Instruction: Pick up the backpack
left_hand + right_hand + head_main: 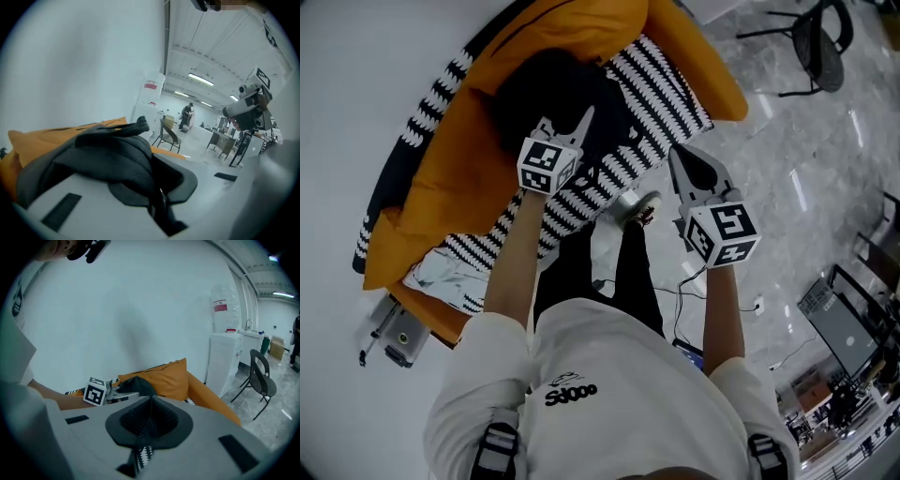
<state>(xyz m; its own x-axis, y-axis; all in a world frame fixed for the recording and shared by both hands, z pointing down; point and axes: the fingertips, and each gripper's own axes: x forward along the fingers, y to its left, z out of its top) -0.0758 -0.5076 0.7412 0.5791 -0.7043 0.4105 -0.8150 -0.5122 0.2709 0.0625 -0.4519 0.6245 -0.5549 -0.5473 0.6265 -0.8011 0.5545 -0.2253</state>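
Note:
The black backpack [548,89] lies on the sofa's striped blanket, against the orange cushion. My left gripper [567,128] reaches onto its near side. In the left gripper view the jaws [157,190] are shut on a fold of the backpack's [108,159] black ribbed fabric, and a strap loop [126,129] stands up behind it. My right gripper [682,161] hovers to the right, over the blanket's edge, apart from the backpack. Its jaws [150,416] are shut with nothing between them. In that view the backpack [137,385] and the left gripper [117,391] show beyond the jaws.
An orange sofa [431,178] with a black-and-white striped blanket [661,89] stands against the white wall. A black chair [820,37] is on the grey floor at upper right. Cables [684,281] trail by the person's legs. A water dispenser [225,357] stands beside the sofa.

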